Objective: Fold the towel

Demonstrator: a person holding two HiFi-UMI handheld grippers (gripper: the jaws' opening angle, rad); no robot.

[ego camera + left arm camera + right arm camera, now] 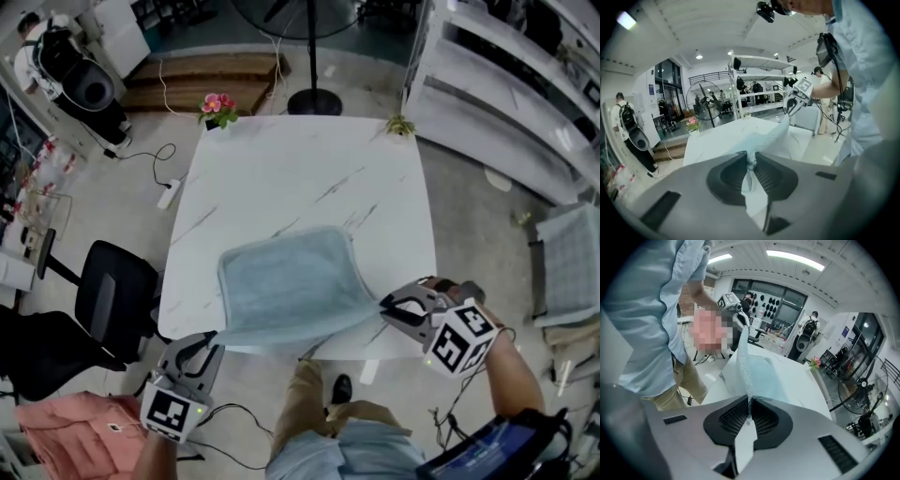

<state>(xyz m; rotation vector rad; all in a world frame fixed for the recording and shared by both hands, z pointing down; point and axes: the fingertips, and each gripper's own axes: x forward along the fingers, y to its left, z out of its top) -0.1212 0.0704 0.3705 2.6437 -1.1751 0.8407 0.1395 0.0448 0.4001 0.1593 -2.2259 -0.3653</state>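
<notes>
A pale blue towel lies on the white marble table, its near edge lifted off the tabletop. My left gripper is shut on the near left corner of the towel, which is pinched between the jaws. My right gripper is shut on the near right corner of the towel. The lifted edge stretches between the two grippers, just off the table's near side. The far half of the towel rests flat on the table.
A black office chair stands left of the table, a pink garment below it. A small pot of pink flowers and a little plant sit at the table's far corners. A fan stand is behind the table, white shelving at right.
</notes>
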